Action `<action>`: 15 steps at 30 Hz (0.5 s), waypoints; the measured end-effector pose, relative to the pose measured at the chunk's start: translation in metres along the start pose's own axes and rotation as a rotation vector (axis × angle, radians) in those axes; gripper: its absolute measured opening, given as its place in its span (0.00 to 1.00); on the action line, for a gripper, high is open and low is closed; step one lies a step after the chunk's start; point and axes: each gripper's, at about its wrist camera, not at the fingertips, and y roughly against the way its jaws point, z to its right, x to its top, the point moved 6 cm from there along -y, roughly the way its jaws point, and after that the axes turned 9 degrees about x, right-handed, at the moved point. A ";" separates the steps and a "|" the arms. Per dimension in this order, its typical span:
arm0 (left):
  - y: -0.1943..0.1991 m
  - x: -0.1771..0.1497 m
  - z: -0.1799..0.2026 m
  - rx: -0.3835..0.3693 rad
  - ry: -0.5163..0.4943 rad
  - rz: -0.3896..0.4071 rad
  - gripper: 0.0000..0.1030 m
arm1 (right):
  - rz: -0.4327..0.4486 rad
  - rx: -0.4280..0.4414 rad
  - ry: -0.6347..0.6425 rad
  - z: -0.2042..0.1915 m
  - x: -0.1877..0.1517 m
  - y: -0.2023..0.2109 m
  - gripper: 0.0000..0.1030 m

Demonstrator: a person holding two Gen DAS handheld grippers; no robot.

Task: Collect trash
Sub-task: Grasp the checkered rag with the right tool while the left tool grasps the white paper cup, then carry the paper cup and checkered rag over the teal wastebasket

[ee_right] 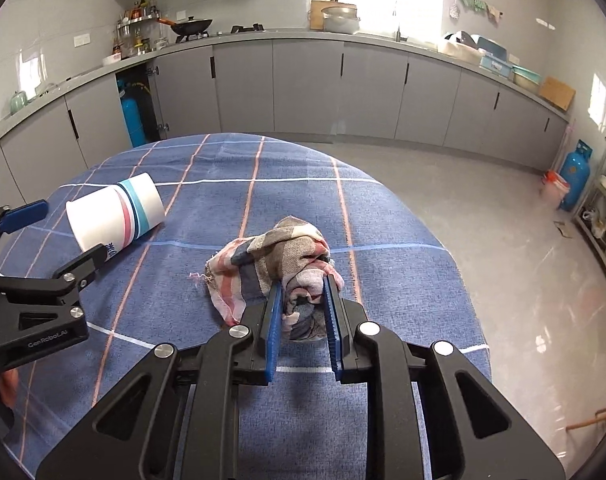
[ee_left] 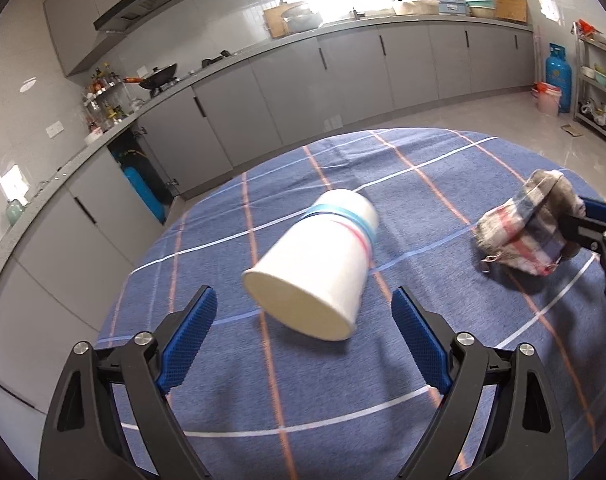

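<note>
- A white paper cup [ee_left: 317, 268] with blue and pink stripes lies on its side on the table [ee_left: 423, 380], which is covered in a blue checked cloth.
- The left tool [ee_left: 305, 314] is spread wide apart, its blue pads either side of the cup's base end, not gripping it.
- The right tool [ee_right: 303, 304] is clamped on a crumpled plaid rag [ee_right: 275, 264], right of the cup.

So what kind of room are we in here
Most likely a home kitchen: a long grey counter over cabinets, a black wok on a stove, and a blue gas cylinder on the floor. The work happens on a table with a blue checked cloth.
</note>
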 end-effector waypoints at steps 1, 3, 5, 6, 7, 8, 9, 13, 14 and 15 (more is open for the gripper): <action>-0.001 0.000 0.002 -0.006 -0.004 -0.002 0.74 | 0.002 0.003 0.000 0.001 0.001 -0.001 0.20; -0.003 0.000 0.008 -0.030 -0.015 -0.009 0.61 | 0.004 0.004 0.000 0.004 0.001 0.000 0.20; -0.005 -0.001 0.013 -0.045 -0.022 -0.021 0.38 | 0.002 0.009 -0.004 0.005 0.001 -0.001 0.20; -0.006 -0.003 0.015 -0.059 -0.025 -0.027 0.32 | 0.003 0.012 -0.007 0.006 0.001 -0.001 0.20; -0.007 -0.003 0.016 -0.064 -0.027 -0.030 0.19 | 0.005 0.016 -0.009 0.007 0.001 0.000 0.20; -0.007 -0.004 0.017 -0.065 -0.029 -0.034 0.11 | 0.007 0.015 -0.009 0.007 0.001 0.000 0.20; -0.008 -0.005 0.017 -0.070 -0.027 -0.036 0.07 | 0.010 0.016 -0.008 0.005 0.001 0.001 0.20; -0.002 -0.005 0.008 -0.067 -0.008 -0.027 0.04 | 0.020 0.025 -0.003 0.001 0.001 0.006 0.20; 0.002 -0.005 0.003 -0.053 -0.004 -0.018 0.04 | 0.022 0.027 -0.002 -0.001 0.001 0.008 0.20; 0.004 -0.005 0.000 -0.049 0.000 -0.014 0.04 | 0.025 0.031 0.000 -0.003 0.001 0.009 0.20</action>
